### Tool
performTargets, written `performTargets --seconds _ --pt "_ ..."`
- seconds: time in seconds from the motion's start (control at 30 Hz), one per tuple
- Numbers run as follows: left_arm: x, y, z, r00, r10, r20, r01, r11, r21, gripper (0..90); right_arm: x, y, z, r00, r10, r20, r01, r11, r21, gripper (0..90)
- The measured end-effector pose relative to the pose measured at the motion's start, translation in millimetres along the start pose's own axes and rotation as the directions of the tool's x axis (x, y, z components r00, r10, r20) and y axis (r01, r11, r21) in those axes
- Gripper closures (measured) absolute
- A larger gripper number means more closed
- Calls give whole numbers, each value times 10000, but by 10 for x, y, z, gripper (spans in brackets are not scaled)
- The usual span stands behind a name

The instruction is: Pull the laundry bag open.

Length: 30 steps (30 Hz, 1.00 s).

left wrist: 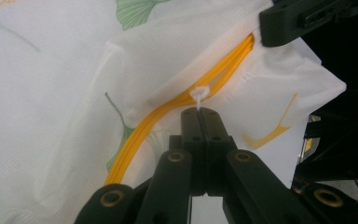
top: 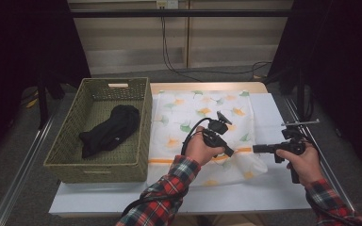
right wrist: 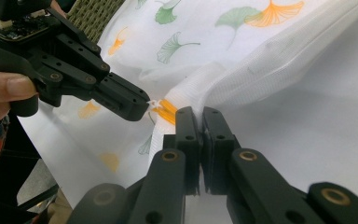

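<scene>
Nearest the person, both hands in plaid sleeves come up from the bottom edge of the high view. The left gripper has its jaws pressed together, pinching the little white zipper pull that sits on the orange zipper. Just beside it, the right gripper also has its jaws squeezed tight, clamping the edge of the white bag right at the zipper's end, so the two sets of jaws nearly meet tip to tip. The bag itself has a ginkgo-leaf print in green and orange and lies flat on the worktop, with its near right corner bunched up around the grippers. Off to the left, touching the bag's edge, sits a woven green basket with a black garment crumpled inside it. Further back, cables hang down the wall.
</scene>
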<state>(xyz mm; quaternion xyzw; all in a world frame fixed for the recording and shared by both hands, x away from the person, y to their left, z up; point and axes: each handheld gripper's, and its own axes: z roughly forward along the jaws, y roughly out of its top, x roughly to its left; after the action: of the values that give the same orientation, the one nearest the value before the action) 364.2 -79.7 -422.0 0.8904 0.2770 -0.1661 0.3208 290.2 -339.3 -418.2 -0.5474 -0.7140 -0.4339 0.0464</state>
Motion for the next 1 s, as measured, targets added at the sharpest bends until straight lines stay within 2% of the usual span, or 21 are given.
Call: performTargets --seconds 0.13,0.2,0.33,0.4,0.43,0.53,0.6,0.7,0.77,1.0 --pt "2 -28 -35 10000 -2 -40 2 9999 109 900 -40 -37 -48 10000 26 58 -25 9999 -107 873" --pt "3 -41 -25 9998 -9 -196 10 10000 85 900 -52 -52 -66 10000 76 53 -75 9999 -131 873" --pt "10 -35 -24 9999 124 -22 -124 9998 168 900 -59 -70 -91 9999 121 118 -119 9998 -160 873" --pt "17 -41 -36 9996 105 -279 -99 9997 220 900 -61 -74 -98 9998 135 164 -132 9998 -166 873" --pt "34 -40 -45 9999 122 -87 -119 9994 313 900 -66 -77 -106 9997 167 190 -163 9997 -208 873" --pt "54 -56 -58 9999 75 146 -79 9995 297 900 -84 -99 -113 9996 190 186 -187 9996 -192 873" --pt "85 -65 -68 9998 188 -44 -186 9989 432 900 -92 -113 -119 9995 229 229 -225 9996 -166 873" --pt "107 -83 -77 10000 -57 66 54 9990 435 900 -105 -126 -141 9993 230 292 -223 9995 -231 873" --pt "116 -91 -81 10000 -50 -37 52 9992 399 900 -105 -129 -152 9991 285 307 -277 9993 -251 873" --pt "121 -74 -105 10000 -60 58 57 9991 421 900 -116 -135 -164 9990 334 296 -326 9992 -248 873"
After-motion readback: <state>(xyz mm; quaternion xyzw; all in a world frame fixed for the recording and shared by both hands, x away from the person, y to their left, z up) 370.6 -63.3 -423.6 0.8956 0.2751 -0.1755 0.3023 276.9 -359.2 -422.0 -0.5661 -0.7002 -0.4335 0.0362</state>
